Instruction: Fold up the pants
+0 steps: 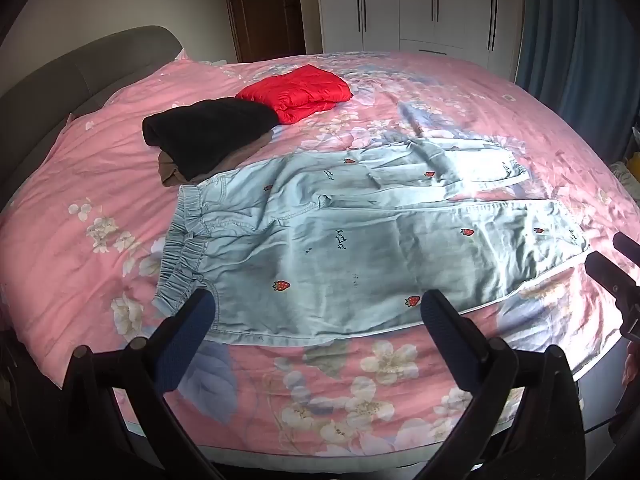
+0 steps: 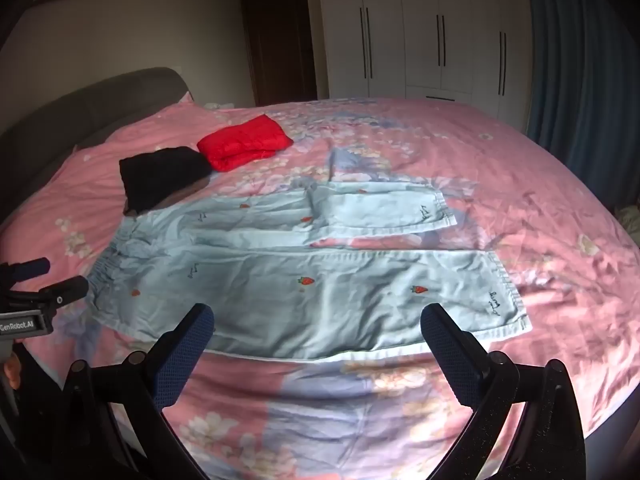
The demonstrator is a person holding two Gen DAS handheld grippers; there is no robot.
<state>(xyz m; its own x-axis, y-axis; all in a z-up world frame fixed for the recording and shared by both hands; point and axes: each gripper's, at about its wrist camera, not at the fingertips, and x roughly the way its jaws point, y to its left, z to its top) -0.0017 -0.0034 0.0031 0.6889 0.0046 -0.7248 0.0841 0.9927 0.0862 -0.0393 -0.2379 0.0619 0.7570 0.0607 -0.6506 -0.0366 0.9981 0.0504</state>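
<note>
Your left gripper (image 1: 316,312) has its jaws wide apart w/ nothing between them, tilted down over the near edge of the pants (image 1: 360,240). Your right gripper (image 2: 316,328) is the same — jaws spread, empty, tilted down at the near leg. Neither touches the fabric.

The pants, light blue denim w/ small strawberries, lie flat and unfolded on the pink floral bedspread (image 1: 100,152); waistband (image 1: 184,248) toward 9 o'clock in the left view, cuffs toward 3. The two legs lie side by side w/ a strip of bedspread between them; the far leg looks shorter, its cuff end rumpled.

At approx 11 o'clock from the pants sits a black folded garment (image 1: 208,132) on a brown one (image 1: 172,172), touching the waistband corner. Just beyond it at 12 — a red folded garment (image 1: 296,92). White wardrobe (image 2: 420,28) stands behind the bed.
</note>
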